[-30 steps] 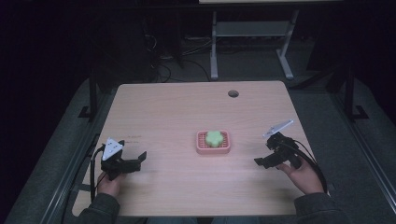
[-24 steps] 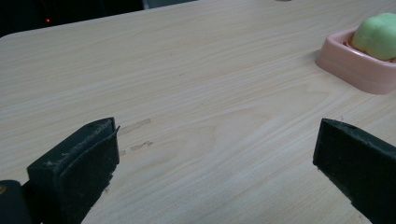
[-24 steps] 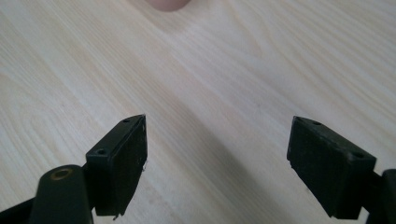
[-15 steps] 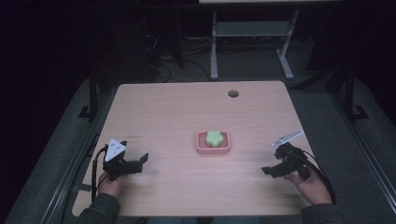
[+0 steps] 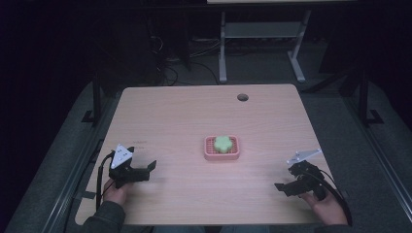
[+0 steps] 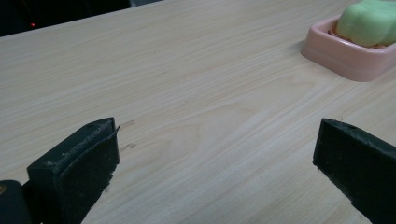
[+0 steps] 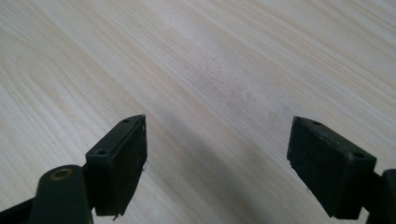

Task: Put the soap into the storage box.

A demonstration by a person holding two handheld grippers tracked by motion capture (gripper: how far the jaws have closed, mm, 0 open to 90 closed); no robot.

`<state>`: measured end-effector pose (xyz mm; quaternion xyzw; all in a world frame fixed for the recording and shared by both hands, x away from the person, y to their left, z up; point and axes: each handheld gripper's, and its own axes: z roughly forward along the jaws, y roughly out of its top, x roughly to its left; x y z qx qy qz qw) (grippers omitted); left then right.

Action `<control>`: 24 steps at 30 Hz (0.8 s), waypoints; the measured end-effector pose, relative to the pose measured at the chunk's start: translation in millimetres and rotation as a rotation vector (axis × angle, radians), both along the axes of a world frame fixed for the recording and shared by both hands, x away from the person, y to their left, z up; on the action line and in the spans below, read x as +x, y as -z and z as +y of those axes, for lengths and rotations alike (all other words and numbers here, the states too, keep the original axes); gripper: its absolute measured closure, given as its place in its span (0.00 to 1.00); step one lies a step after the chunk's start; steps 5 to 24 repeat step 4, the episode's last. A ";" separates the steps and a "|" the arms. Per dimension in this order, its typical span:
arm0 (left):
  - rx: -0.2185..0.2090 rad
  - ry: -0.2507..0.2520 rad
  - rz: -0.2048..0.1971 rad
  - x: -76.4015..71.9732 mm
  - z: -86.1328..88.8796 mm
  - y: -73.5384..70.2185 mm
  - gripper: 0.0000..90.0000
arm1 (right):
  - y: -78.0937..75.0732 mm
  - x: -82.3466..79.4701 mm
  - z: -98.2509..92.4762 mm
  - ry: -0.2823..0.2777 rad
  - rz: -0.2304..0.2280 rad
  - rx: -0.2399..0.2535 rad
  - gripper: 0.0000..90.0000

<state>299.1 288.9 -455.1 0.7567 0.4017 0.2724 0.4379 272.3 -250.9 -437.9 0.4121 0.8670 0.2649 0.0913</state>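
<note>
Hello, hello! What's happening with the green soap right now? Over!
Both hand-held grippers open, empty: left, right. Green soap sits in pink dish, mid-table, untouched. Nothing in the way.

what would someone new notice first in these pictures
A green flower-shaped soap in a pink soap dish sits alone mid-table, the one spot of colour on the pale wooden table. The left hand-held gripper and the right hand-held gripper rest near the table's front corners, jaws open and empty, well apart from the dish.

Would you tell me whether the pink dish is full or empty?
Full: the pink dish holds a green soap in both views.
</note>
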 end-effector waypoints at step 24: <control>0.000 0.001 -0.004 1.4 -1.5 0.5 0.00 | -2.3 -7.1 4.5 -0.018 -0.026 -0.005 0.22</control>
